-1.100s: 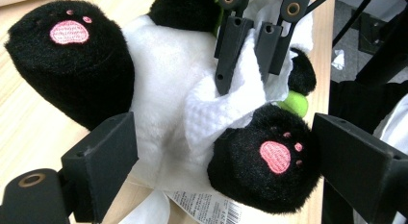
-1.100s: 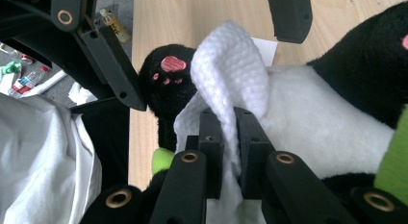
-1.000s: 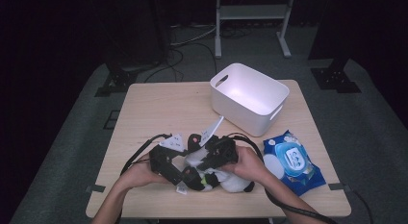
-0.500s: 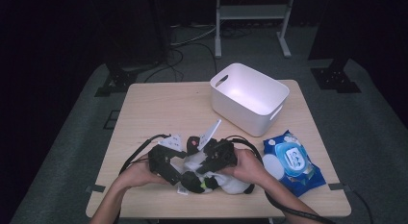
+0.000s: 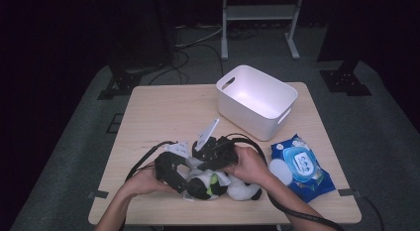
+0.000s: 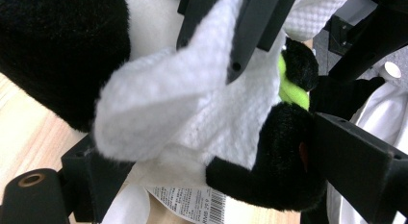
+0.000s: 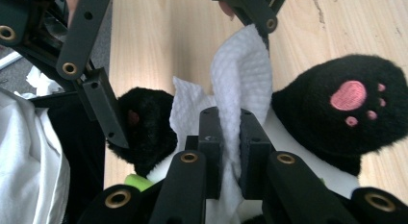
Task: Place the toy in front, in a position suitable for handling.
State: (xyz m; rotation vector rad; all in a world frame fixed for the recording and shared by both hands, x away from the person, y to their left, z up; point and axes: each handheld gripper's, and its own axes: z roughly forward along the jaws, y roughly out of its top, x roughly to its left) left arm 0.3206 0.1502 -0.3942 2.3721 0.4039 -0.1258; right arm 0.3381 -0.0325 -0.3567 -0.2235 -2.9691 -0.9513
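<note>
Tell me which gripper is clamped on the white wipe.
The right gripper: its jaws are shut on the wipe. The left gripper's jaws straddle the plush panda.

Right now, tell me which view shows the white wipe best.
The right gripper view: the wipe stands clear, pinched between that gripper's jaws over the panda toy. The left gripper view shows its folds close up, partly behind jaws. The high view barely shows it.

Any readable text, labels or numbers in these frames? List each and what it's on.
White barcode tag under the black-and-white plush panda toy: printed digits and bars, too blurred and upside down to read.
Blue wet-wipes pack on the wooden table: label print too small to read.
Nothing else carries text.
</note>
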